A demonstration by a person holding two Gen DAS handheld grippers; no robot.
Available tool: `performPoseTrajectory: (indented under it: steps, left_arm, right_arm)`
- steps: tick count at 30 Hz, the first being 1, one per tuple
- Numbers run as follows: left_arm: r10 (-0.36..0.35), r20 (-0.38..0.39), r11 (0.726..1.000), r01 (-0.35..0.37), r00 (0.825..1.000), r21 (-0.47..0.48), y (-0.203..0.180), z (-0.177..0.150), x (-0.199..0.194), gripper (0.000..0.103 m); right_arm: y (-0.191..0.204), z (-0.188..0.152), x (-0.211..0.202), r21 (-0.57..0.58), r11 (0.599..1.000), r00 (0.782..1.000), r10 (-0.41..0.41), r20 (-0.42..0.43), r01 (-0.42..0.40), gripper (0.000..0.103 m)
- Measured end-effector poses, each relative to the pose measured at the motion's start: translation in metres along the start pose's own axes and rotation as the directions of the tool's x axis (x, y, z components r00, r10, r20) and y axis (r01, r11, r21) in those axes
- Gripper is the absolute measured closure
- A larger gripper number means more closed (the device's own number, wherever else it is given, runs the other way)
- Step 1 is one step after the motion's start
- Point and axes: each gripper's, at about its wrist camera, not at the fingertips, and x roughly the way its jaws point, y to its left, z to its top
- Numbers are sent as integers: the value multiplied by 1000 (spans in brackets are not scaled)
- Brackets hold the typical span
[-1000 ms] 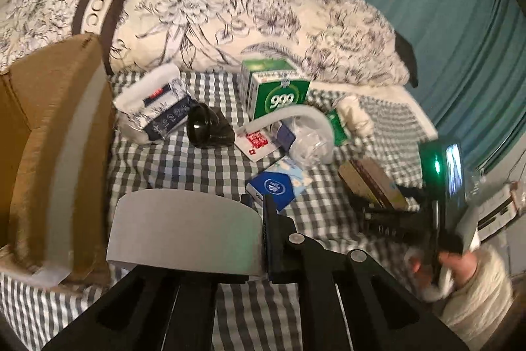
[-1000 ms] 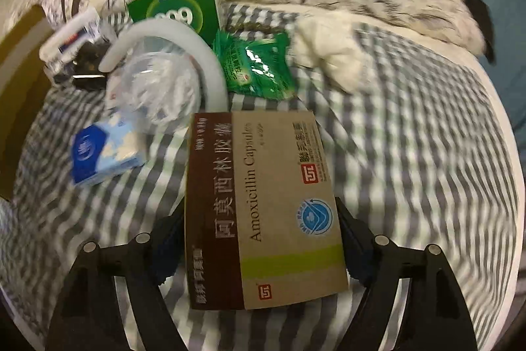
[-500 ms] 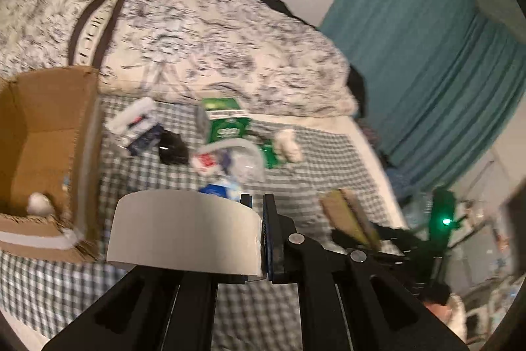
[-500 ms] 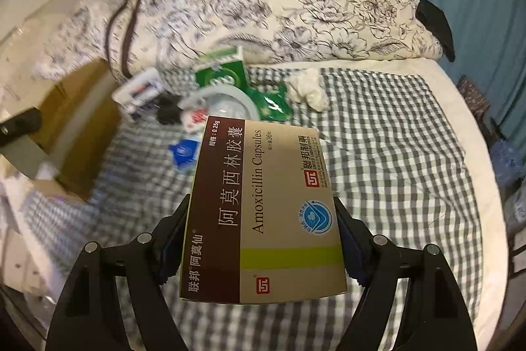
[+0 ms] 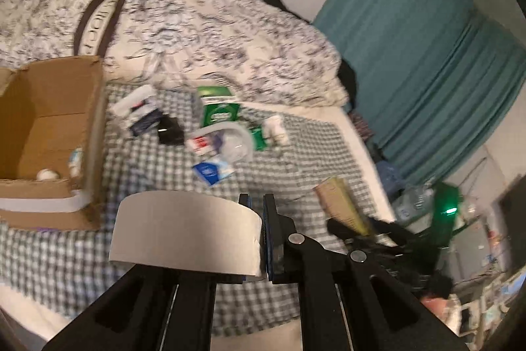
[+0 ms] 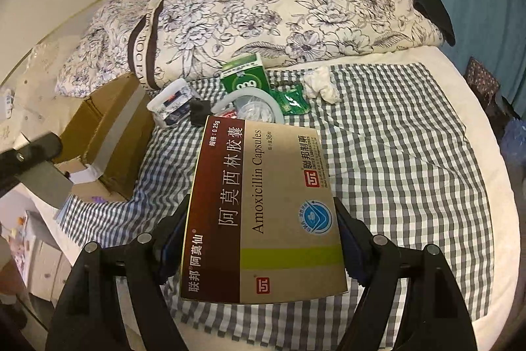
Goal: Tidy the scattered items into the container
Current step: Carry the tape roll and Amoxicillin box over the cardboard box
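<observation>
My left gripper (image 5: 254, 239) is shut on the wall of a white tape roll (image 5: 185, 227), held above the checked bed near the open cardboard box (image 5: 49, 120). The box holds a white ball (image 5: 47, 175) and a small item. My right gripper (image 6: 259, 239) is shut on a brown Amoxicillin box (image 6: 263, 213), lifted high over the bed; it also shows in the left wrist view (image 5: 342, 201). Scattered items lie in a pile: a green 999 box (image 6: 245, 78), a clear bag with a white tube (image 6: 256, 107), a green sachet (image 6: 292, 101), a blue packet (image 5: 212, 170).
A floral duvet (image 6: 279, 15) lies behind the pile. A white-and-blue pack (image 6: 172, 104), a black object (image 6: 199, 114) and a crumpled white tissue (image 6: 320, 86) lie by the pile. Teal curtains (image 5: 427, 55) hang at the right. The cardboard box also shows in the right wrist view (image 6: 105, 127).
Both grippers have risen and pulled back from the bed with their loads. The pile looks smaller and the box's inside has come into the left view.
</observation>
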Motion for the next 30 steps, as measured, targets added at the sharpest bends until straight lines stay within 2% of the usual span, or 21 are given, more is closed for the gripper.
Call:
performPoseTrajectory:
  steps: [5,9,12,16,23,30]
  left_arm:
    - [34,-3,999,-34,999,1,17,-6,-13,96]
    - [101,13,995,-102,995,8,33,-3,-25,96]
    - [186,51,982,-186,981,11,47,0,-38,96]
    - [248,92,968,-249,964,-1,72,7,-55,96]
    - [317,116,948,-317,941,-20,123,26,-62,96]
    - [361,83,932,-356,929,-72,185,43,-39,96]
  right_arm:
    - [26,1,-5,-34,999,1000,29,4,-29,25]
    - [56,6,-8,-77,995,998,60,9,-59,25]
    - [85,12,-9,-117,990,996,85,14,-83,25]
    - [129,25,-8,-187,974,991,132,21,-126,25]
    - [199,46,14,-272,946,982,189,13,-179,25]
    - [254,63,60,-340,918,977,210,-27,-206,25]
